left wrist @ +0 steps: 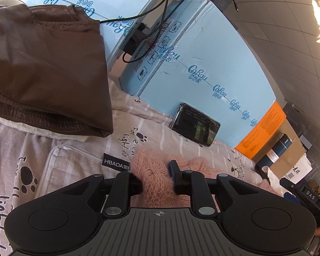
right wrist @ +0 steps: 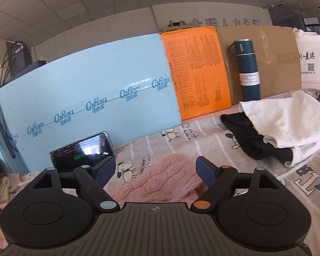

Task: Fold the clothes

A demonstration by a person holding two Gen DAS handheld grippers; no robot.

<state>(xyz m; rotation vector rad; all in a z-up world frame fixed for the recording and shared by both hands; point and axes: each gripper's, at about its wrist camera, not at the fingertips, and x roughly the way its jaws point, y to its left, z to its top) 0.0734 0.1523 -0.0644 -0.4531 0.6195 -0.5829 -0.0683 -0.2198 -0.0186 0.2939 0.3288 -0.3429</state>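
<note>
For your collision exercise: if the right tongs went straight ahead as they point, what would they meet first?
Probably the fuzzy pink knitted sweater lying between the open right tongs; beyond it stands the light blue cardboard box, though depth is unclear.

The fuzzy pink knitted sweater [left wrist: 157, 181] runs under the left gripper [left wrist: 154, 177], whose black body hides its lower part, and in the right wrist view the same knit [right wrist: 160, 181] disappears beneath the right gripper [right wrist: 155, 170], so its full outline cannot be told. The folded brown leather-like garment [left wrist: 44, 70] is cut off by the left edge of the left wrist view, while the black garment [right wrist: 243, 134] is partly hidden under the white cloth [right wrist: 288, 115], itself cut at the right edge. The text on the dark phone screen [right wrist: 83, 149], on the tall teal flask's [right wrist: 248, 70] label and on the orange printed sheet [right wrist: 196, 70] is too small to read.
</note>
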